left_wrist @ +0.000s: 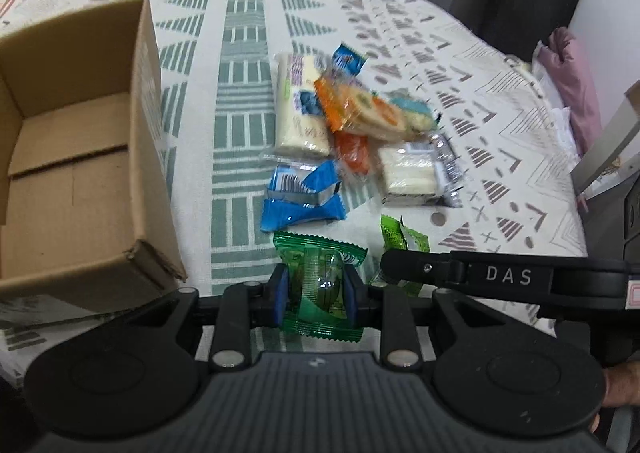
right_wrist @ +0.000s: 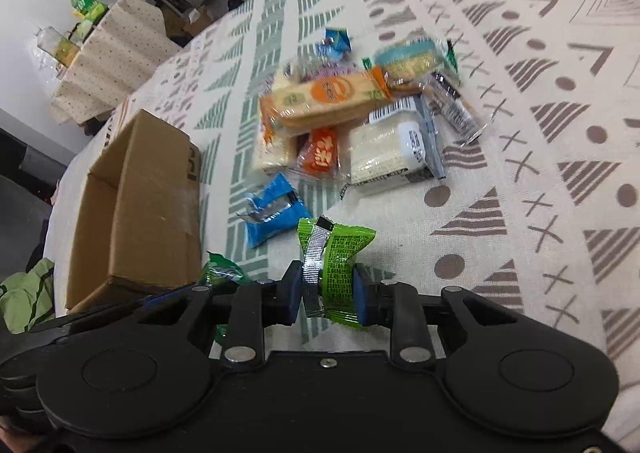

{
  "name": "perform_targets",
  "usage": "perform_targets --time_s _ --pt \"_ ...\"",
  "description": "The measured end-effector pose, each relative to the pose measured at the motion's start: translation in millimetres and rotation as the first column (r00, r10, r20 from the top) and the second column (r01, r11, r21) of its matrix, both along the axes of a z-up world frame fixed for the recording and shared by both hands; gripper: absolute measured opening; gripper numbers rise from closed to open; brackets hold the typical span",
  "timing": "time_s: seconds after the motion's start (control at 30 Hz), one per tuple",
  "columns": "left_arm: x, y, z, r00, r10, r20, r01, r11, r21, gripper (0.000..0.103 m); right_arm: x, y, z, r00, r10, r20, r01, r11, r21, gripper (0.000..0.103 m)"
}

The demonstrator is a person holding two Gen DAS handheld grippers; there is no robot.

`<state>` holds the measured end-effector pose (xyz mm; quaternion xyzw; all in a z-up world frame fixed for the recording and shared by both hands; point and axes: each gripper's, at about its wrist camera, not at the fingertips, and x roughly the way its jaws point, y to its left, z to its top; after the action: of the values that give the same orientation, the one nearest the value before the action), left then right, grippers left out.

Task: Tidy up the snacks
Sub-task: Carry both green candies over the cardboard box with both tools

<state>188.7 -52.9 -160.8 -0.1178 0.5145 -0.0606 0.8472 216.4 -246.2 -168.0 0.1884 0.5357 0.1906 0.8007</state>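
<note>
Left tongs [left_wrist: 316,289]: closed on a dark green packet [left_wrist: 320,285], held just in front of the camera, above the near edge of the bench [left_wrist: 240,53].
Right tongs [right_wrist: 326,291]: closed on a light green packet [right_wrist: 338,261] with a silver seam, close beside the left tongs.
Cardboard box [left_wrist: 80,157]: open, to the left of both tongs; the part of its floor that shows is bare.
Done: nothing is boxed yet as far as can be seen; two packets are lifted.
Left: a blue packet [left_wrist: 300,197] just ahead of the tongs, and further ahead a pile [left_wrist: 352,121] of orange, white and blue-wrapped snacks, all on the patterned cloth.
Likely next: carry both packets leftward to the box.
Hard to make out: the pile is motion-blurred, so labels and the exact count are unclear; the box's near-left corner is cut off; the left view catches only part of the light green packet behind the right tongs' arm.
</note>
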Motion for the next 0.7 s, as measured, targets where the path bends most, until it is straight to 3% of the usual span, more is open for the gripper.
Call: perform_targets --time_s 0.37,0.7 --pt "-34 10 50 0.994 0.023 0.107 -0.020 1.000 -0.024 0.027 -29 -2 44 0.993 -0.048 0.112 0.045 0.999 0.026 0.025" --pt "-55 35 84 0.981 0.070 0.178 -0.066 0.997 -0.029 0.027 -46 28 81 0.978 -0.038 0.206 0.030 0.999 0.042 0.026"
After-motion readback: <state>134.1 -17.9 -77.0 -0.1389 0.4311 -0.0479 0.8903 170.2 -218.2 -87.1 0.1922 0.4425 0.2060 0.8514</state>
